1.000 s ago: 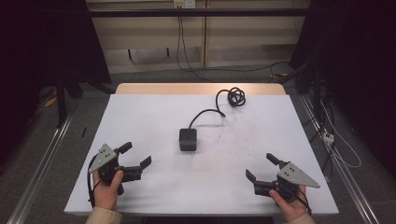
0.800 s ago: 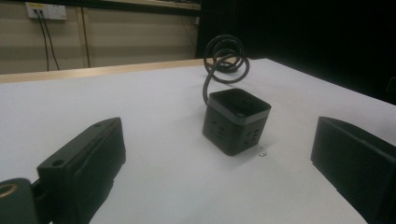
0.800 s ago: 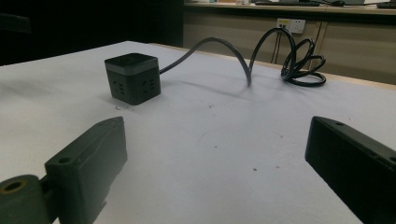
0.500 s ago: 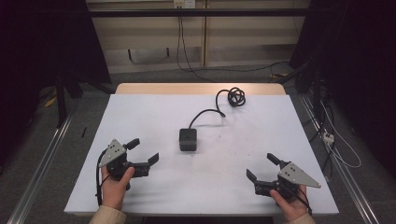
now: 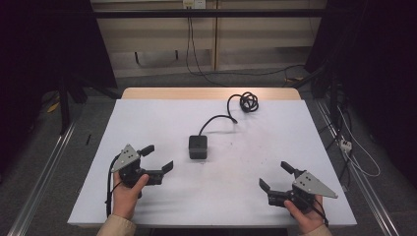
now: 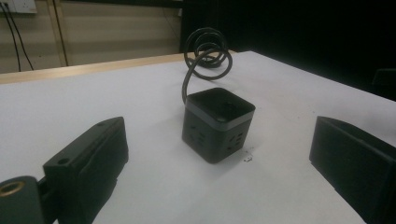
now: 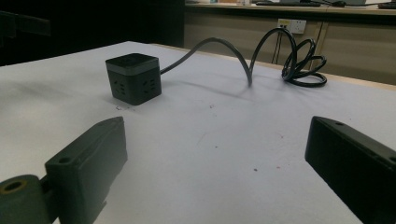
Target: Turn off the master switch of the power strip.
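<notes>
A white table (image 5: pixel 147 123) has a little black cube (image 5: pixel 197 146) sitting near its middle. The cube has plug holes on its sides and a grey band near its top. A black cord (image 5: pixel 216 120) comes out of the back of the cube and runs away to a curly loop (image 5: pixel 244 102) near the far edge of the table.

The left claw (image 5: pixel 157 158) is held in a hand (image 5: pixel 127 194) near the front left of the table. Its two black jaws are wide open and it holds nothing. The cube is in front of this claw and a bit to its right, near but not touching. In the left gripper view the cube (image 6: pixel 217 123) sits between the two open jaws, farther out past their tips, with the curly cord (image 6: pixel 207 52) behind it.

The right claw (image 5: pixel 275 176) is held in the other hand (image 5: pixel 307 220) near the front right of the table. Its jaws are wide open too, and it holds nothing. The cube is well apart from this claw, ahead of it and off to its left. In the right gripper view the cube (image 7: pixel 133 78) sits far out above the left jaw, and the cord (image 7: pixel 261 53) loops across toward the right.
</notes>
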A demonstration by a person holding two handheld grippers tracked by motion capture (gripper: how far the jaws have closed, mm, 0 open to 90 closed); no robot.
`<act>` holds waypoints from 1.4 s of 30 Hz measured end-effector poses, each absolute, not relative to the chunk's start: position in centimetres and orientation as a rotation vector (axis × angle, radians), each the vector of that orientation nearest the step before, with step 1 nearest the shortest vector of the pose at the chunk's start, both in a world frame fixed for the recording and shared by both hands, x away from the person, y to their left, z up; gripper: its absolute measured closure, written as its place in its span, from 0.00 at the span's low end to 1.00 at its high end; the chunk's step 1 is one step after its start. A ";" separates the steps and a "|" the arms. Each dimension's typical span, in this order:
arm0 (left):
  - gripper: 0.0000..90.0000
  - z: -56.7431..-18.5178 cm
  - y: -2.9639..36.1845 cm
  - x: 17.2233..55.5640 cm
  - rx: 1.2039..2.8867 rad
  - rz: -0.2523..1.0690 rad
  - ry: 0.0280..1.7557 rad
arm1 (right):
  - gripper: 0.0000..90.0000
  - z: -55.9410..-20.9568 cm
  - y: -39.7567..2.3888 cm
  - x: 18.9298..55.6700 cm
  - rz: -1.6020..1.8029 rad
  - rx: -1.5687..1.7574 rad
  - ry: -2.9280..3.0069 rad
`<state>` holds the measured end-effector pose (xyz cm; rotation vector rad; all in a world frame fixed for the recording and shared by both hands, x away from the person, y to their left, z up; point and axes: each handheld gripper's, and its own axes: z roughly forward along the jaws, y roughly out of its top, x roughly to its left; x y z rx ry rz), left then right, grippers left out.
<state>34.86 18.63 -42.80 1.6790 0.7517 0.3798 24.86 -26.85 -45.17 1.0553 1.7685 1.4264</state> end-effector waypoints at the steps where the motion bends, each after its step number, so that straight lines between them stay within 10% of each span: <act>1: 0.05 -42.8 18.6 34.9 1.683 0.380 0.751 | 0.05 -45.2 -26.8 24.9 1.427 1.056 1.769; 42: 0.05 -42.8 14.7 37.7 1.729 0.323 0.719 | 0.06 -45.2 -26.9 24.9 1.434 1.051 1.771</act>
